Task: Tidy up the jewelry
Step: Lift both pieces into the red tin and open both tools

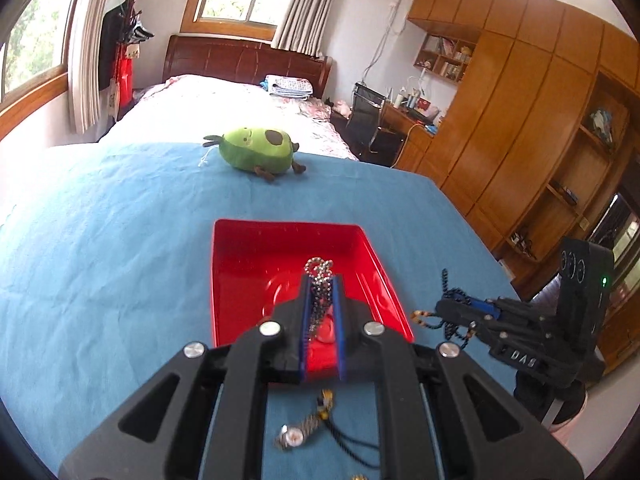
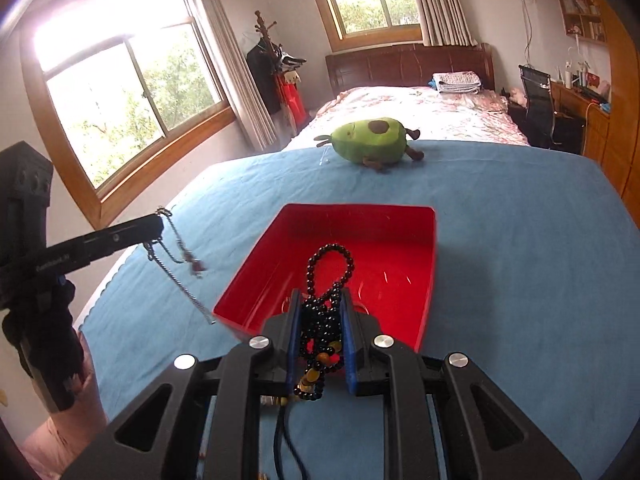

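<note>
Fingers of the left gripper pinched narrow on a silver ball chain, its loop bunched above the tips and hanging over the near half of the red tray; tray otherwise looks bare. Below the fingers, on the blue desk cloth, a wristwatch and a dark cord piece lie loose, not yet collected. Right gripper sits just off the tray's right edge holding a dark bead strand in the air. Avocado plush at far edge, well apart. Right wrist view: right gripper fingers closed to a narrow gap on the black bead bracelet, amber beads dangling low, loop over the tray's near rim. Left gripper to the left, outside the tray here, silver chain trailing down toward the cloth. Step judged: carry-to-tray, both pieces lifted, neither dropped. Next move likely needs both grippers centred over the tray floor, lowered, then opened; dangling tails could snag the rim or land outside.
</note>
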Tool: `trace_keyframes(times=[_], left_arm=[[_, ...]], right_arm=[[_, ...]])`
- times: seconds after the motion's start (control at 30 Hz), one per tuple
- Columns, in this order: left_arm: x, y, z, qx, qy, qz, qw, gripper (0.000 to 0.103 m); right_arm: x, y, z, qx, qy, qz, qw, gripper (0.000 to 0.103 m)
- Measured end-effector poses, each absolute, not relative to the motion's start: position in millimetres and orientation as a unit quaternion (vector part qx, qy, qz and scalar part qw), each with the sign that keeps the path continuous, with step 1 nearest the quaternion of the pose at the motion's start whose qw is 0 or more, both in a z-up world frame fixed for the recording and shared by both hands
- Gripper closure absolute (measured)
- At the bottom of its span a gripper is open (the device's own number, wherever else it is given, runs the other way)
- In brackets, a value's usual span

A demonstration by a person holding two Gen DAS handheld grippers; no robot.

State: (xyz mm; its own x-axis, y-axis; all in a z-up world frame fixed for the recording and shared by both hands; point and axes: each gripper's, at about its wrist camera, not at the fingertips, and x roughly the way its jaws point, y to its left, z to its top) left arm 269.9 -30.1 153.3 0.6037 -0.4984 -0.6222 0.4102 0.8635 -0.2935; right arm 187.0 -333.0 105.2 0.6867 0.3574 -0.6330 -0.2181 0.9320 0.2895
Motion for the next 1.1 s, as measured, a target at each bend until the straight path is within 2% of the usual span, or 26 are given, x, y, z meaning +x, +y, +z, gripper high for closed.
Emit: trace_keyframes(times=[0.17, 0.53, 0.97, 1.03, 1.1], left_arm=[[311.9, -41.6, 130.1, -0.065, 0.385, -0.246, 0.887, 0.095], [380.8, -61.6, 29.8, -0.056, 0.468, -0.222, 0.853, 0.094], [396.8, -71.6, -5.6, -0.036, 0.499, -0.214, 0.839, 0.092], [398.1, -74.0, -7.0, -0.035, 0.501, -0.215, 0.838, 0.088], [400.1, -74.2, -7.2, -0.039, 0.502, -0.218, 0.836, 0.074]], right_arm=[[237.0, -328.2, 80.4, 0.095, 0.38, 0.136, 0.91, 0.085], [301.3, -316.9, 9.7, 0.077, 0.448, 0.114, 0.883, 0.085], [309.5, -320.0, -10.4, 0.078, 0.464, 0.099, 0.877, 0.084], [309.8, -318.6, -9.2, 0.077, 0.463, 0.102, 0.877, 0.08], [307.6, -318.0, -7.4, 0.077, 0.46, 0.105, 0.878, 0.079]])
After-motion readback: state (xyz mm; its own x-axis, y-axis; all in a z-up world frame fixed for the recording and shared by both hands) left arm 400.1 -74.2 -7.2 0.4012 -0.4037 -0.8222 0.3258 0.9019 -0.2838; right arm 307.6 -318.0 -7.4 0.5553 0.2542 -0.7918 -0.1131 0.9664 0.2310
